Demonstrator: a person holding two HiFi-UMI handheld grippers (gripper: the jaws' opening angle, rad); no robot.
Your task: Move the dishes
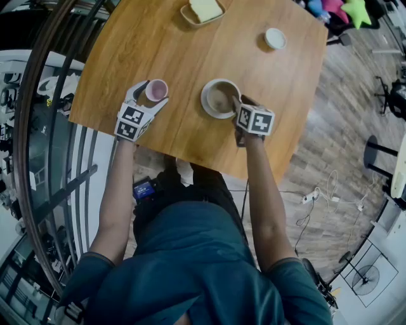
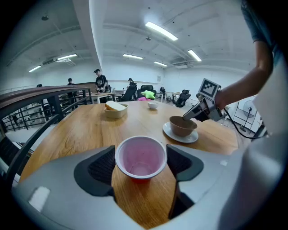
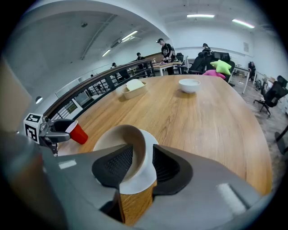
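A red cup (image 1: pixel 157 89) with a pale inside stands near the wooden table's (image 1: pixel 158 38) front left edge. My left gripper (image 1: pixel 151 95) holds it: in the left gripper view both pads touch the rim of the cup (image 2: pixel 141 157). A tan bowl (image 1: pixel 219 98) sits on a white saucer (image 1: pixel 208 109) at the front middle. My right gripper (image 1: pixel 236 103) is shut on the bowl's near wall. In the right gripper view one pad is inside the bowl (image 3: pixel 121 139) and the other outside it, above the saucer (image 3: pixel 139 182).
A tan dish with a pale slab (image 1: pixel 202 11) stands at the table's far edge, and a small white bowl (image 1: pixel 275 38) at the far right. A curved railing (image 1: pixel 38 159) runs along the left. The table's front edge is just below both grippers.
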